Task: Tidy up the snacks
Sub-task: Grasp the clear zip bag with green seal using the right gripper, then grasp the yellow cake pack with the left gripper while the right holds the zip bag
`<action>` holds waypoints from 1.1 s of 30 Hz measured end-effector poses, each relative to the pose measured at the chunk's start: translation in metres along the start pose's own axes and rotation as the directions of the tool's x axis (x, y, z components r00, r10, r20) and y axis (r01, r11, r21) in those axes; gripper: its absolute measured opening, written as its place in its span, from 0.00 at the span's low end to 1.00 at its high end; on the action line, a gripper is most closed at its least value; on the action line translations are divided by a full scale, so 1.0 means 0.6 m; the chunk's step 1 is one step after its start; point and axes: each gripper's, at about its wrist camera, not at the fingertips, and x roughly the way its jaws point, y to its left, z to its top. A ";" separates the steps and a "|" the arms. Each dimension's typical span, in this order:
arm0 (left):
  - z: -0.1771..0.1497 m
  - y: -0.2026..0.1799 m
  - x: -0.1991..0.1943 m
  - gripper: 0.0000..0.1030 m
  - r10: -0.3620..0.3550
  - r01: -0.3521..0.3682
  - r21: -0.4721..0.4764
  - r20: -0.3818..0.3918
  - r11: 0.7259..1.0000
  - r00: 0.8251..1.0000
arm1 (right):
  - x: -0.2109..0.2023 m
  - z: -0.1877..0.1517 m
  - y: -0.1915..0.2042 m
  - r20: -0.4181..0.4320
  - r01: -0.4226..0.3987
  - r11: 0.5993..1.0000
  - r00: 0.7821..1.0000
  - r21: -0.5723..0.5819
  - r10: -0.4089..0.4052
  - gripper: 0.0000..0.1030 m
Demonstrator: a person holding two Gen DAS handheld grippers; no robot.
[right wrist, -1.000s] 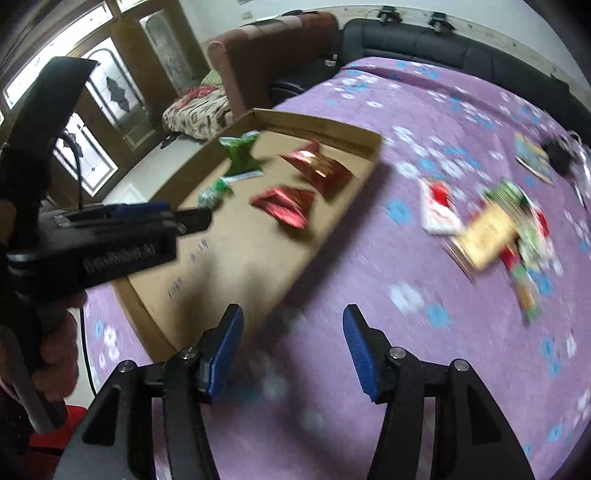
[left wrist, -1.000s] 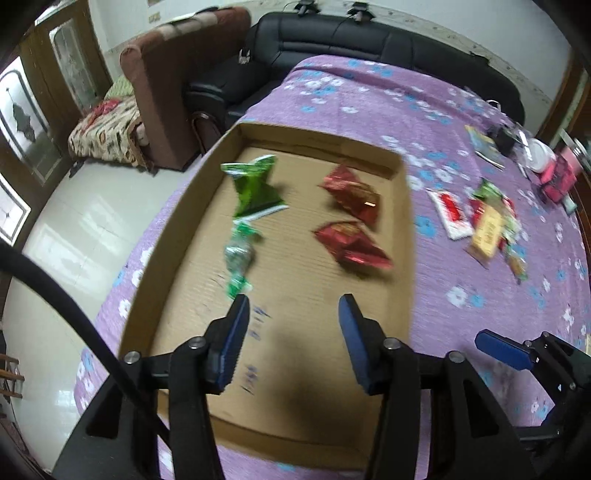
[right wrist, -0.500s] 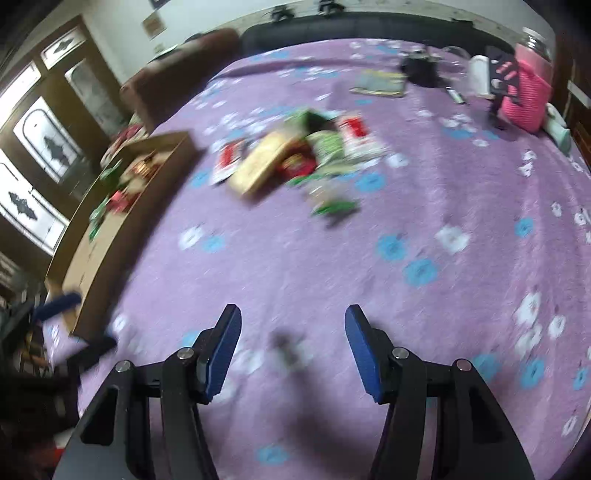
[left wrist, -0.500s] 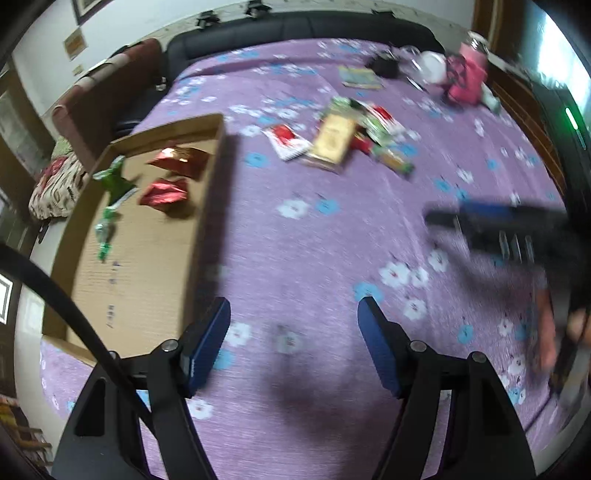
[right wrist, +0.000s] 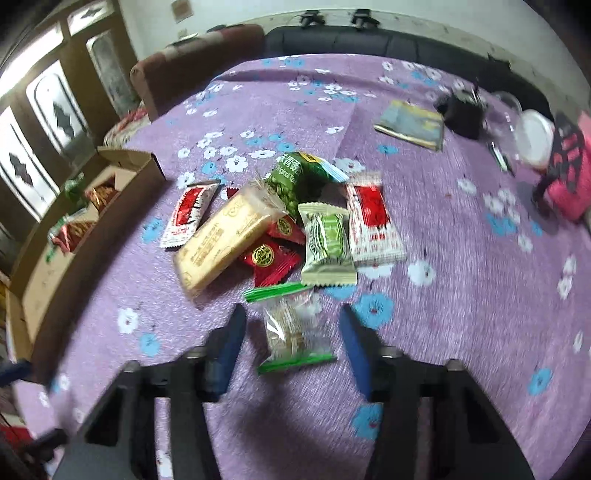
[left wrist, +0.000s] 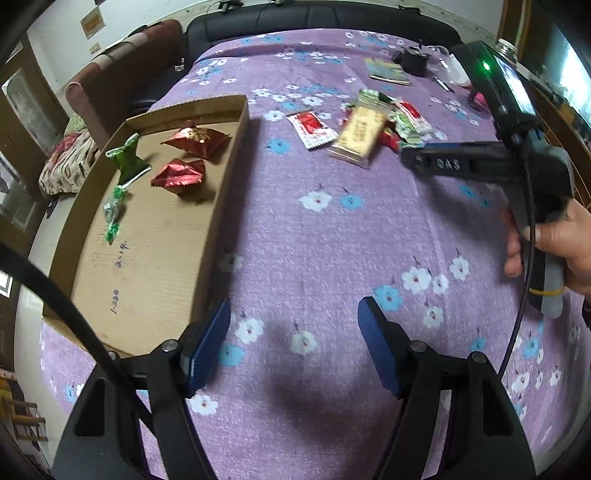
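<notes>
A shallow cardboard box (left wrist: pixel 221 192) lies at the left of the purple flowered cloth; it also shows in the right wrist view (right wrist: pixel 48 266). Two red packets (left wrist: pixel 179 173) and green wrapped sweets (left wrist: pixel 125 162) lie in it. A pile of snack packets (right wrist: pixel 288 218) lies in the middle of the cloth, with a tan bar (left wrist: pixel 364 131) among them. My right gripper (right wrist: pixel 291 343) is open, its fingers on either side of a clear green-edged packet (right wrist: pixel 291 328). My left gripper (left wrist: pixel 293 347) is open and empty over bare cloth beside the box.
A booklet (right wrist: pixel 410 123), a black object (right wrist: pixel 463 110), a white lid (right wrist: pixel 535 138) and a pink bag (right wrist: pixel 569 177) sit at the far right. A black sofa (left wrist: pixel 314 18) and brown armchair (left wrist: pixel 122 74) stand behind. The right hand-held gripper (left wrist: pixel 480 166) reaches in from the right.
Both grippers have swung right, away from the box. My right gripper has come down over the snack pile and now straddles the clear green-edged packet. Both stay open.
</notes>
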 end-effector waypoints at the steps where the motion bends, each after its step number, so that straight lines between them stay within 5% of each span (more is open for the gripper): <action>1: 0.007 0.002 0.001 0.70 0.002 -0.002 -0.001 0.001 1.000 1.000 | -0.002 -0.001 0.000 -0.002 0.002 1.000 1.000 -0.004 -0.002 0.30; 7: 0.096 -0.002 0.004 0.70 0.023 -0.024 0.007 0.068 1.000 0.997 | -0.028 -0.038 -0.014 -0.029 0.013 1.000 0.999 -0.001 -0.013 0.28; 11: 0.179 -0.019 0.028 0.72 -0.030 0.026 0.048 0.098 0.999 0.995 | -0.059 -0.090 -0.023 -0.039 0.005 1.000 0.999 0.007 -0.005 0.28; 16: 0.253 -0.062 0.096 0.72 -0.117 0.118 0.160 -0.011 0.980 0.993 | -0.080 -0.117 -0.042 -0.030 -0.002 0.999 1.000 0.042 0.004 0.28; 21: 0.282 -0.082 0.136 0.72 -0.044 0.050 0.209 -0.034 0.977 0.998 | -0.083 -0.119 -0.054 -0.022 -0.030 0.995 0.999 0.094 0.032 0.28; 25: 0.287 -0.094 0.160 0.72 -0.102 0.130 0.262 -0.116 0.956 0.988 | -0.083 -0.119 -0.059 -0.017 -0.047 0.993 0.999 0.110 0.050 0.28; 30: 0.294 -0.116 0.197 0.71 -0.047 0.092 0.318 -0.145 0.944 0.988 | -0.085 -0.118 -0.061 -0.019 -0.061 0.990 0.998 0.129 0.064 0.28; 32: 0.296 -0.110 0.202 0.59 -0.070 0.110 0.295 -0.141 0.949 0.988 | -0.085 -0.118 -0.060 -0.016 -0.061 0.990 0.998 0.130 0.064 0.28; 33: 0.298 -0.107 0.200 0.36 -0.110 0.150 0.280 -0.152 0.948 0.982 | -0.085 -0.119 -0.059 -0.014 -0.060 0.990 0.998 0.130 0.063 0.28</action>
